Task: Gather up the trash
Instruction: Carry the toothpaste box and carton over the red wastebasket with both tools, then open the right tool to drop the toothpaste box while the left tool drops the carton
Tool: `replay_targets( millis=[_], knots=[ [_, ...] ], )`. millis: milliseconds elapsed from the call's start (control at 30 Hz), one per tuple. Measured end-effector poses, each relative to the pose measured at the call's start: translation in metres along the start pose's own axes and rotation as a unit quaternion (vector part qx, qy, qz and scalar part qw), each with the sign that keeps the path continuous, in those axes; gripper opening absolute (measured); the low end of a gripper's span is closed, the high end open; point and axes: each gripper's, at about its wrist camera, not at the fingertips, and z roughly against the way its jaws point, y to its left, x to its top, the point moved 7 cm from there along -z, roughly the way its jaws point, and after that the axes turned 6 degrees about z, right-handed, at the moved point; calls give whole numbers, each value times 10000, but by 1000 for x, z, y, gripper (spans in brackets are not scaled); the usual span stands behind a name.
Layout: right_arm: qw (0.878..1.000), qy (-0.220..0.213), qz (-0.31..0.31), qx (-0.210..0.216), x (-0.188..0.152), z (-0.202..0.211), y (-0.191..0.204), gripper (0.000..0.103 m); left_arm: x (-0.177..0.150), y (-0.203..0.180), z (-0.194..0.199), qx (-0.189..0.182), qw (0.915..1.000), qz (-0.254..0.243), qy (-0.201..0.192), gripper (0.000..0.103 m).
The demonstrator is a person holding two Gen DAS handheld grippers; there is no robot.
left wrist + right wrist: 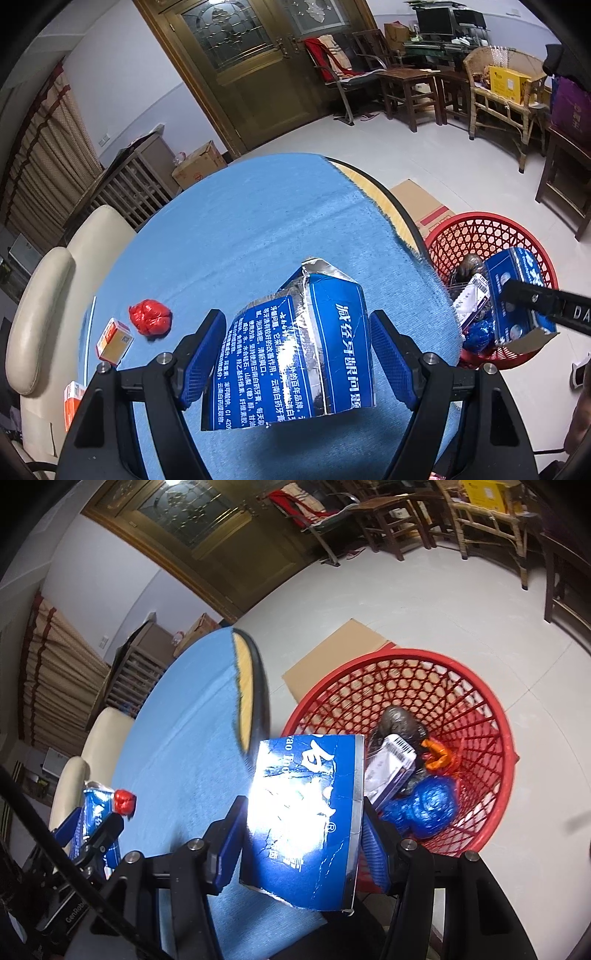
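Observation:
My left gripper point(297, 356) is shut on a torn blue toothpaste carton point(295, 354) and holds it over the blue tablecloth point(240, 236). My right gripper point(301, 834) is shut on another torn blue carton piece point(306, 812) at the table's edge, beside the red mesh basket point(480, 716). That piece also shows in the left wrist view point(517, 295) over the basket point(491, 229). The basket holds blue foil point(424, 808), a white packet point(391, 771) and other scraps. A red crumpled wrapper point(150, 316) and a small orange box point(114, 341) lie on the cloth.
A second orange box point(72, 402) lies at the table's left edge. A cream chair point(55, 295) stands to the left. Flat cardboard point(332, 653) lies on the floor behind the basket. Wooden chairs point(413, 88) stand at the back.

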Motion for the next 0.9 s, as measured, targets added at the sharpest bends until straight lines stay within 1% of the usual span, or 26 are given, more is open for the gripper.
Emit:
replay_targets(
  millis=[367,900],
  knots=[
    [9984,-171,-493,-239,19,18,-51,61,15,-44,-4,-271,9991,-333,30,80],
    [9961,-267,-796,-282,29,42,-84,61,36,-93,-1,-446,9972,-602,5,80]
  ],
)
